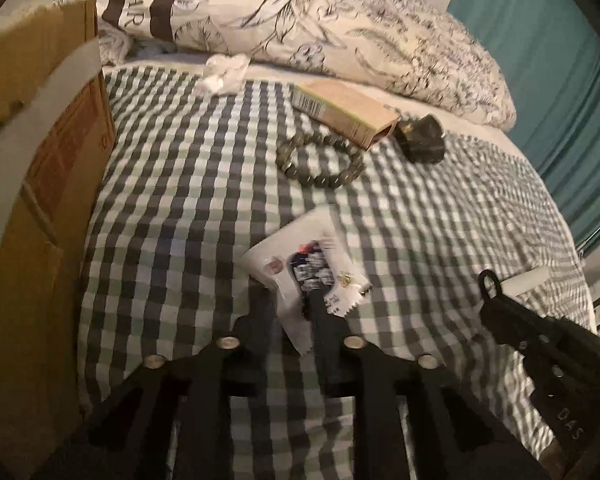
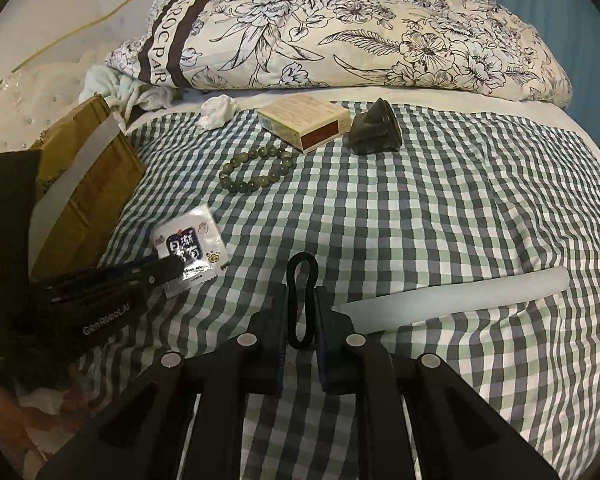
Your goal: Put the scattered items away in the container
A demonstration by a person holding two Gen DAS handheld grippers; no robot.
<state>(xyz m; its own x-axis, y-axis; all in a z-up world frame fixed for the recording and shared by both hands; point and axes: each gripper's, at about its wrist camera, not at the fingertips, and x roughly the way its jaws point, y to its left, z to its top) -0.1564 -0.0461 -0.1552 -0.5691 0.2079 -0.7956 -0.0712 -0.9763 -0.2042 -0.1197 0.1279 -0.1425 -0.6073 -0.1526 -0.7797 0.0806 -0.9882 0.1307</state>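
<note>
My left gripper (image 1: 288,300) is low over the checked bedspread with its jaws partly apart. Its fingertips rest on a white printed sachet (image 1: 300,256), which shows between and under them. In the right wrist view the left gripper (image 2: 164,272) lies across the sachet (image 2: 188,240). My right gripper (image 2: 300,296) is shut on a black loop-shaped clip (image 2: 300,268), which sticks out past the tips. It shows again at the right edge of the left wrist view (image 1: 490,280). The open cardboard box (image 1: 40,160) (image 2: 88,184) stands at the left.
Farther back lie a bead bracelet (image 2: 256,168), a small carton (image 2: 304,122), a dark wedge-shaped object (image 2: 374,128) and a crumpled tissue (image 2: 218,114). A white tube (image 2: 452,296) lies to the right. A floral duvet (image 2: 340,32) borders the far side.
</note>
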